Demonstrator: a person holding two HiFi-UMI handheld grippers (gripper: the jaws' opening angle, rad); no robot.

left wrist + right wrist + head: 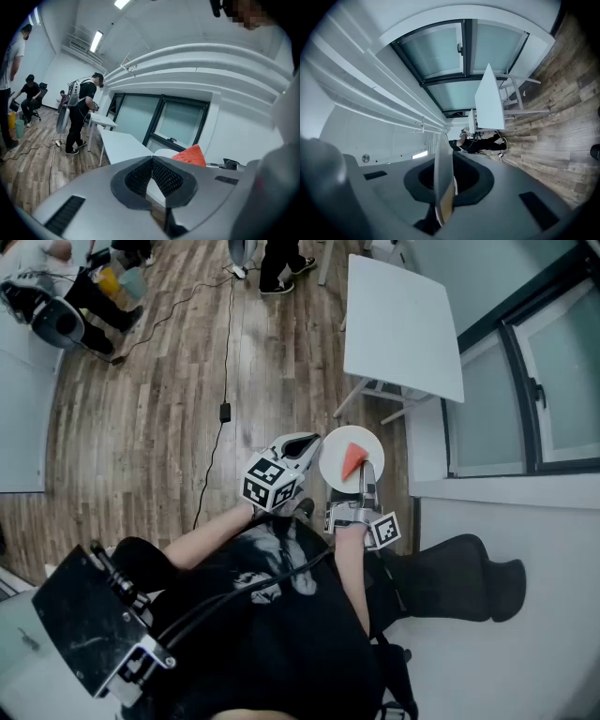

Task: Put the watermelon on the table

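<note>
A red wedge of watermelon (pixel 352 461) lies on a small white plate (pixel 333 465) held in the air over the wood floor. My right gripper (pixel 365 486) is shut on the plate's near rim; in the right gripper view the plate (pixel 443 161) stands edge-on between the pads. To the plate's left, my left gripper (pixel 310 441) is shut and holds nothing. Its own view shows its jaws (pixel 151 161) closed, with the watermelon (pixel 192 155) and plate (pixel 164 153) just beyond. The white table (pixel 398 324) stands ahead, beside the window.
A second white table (pixel 102 121) stands farther off, with people (pixel 79 112) around it. A black cable (pixel 223 381) runs across the floor. A black chair (pixel 459 577) is at my right by the white wall. A black device (pixel 84 615) hangs at lower left.
</note>
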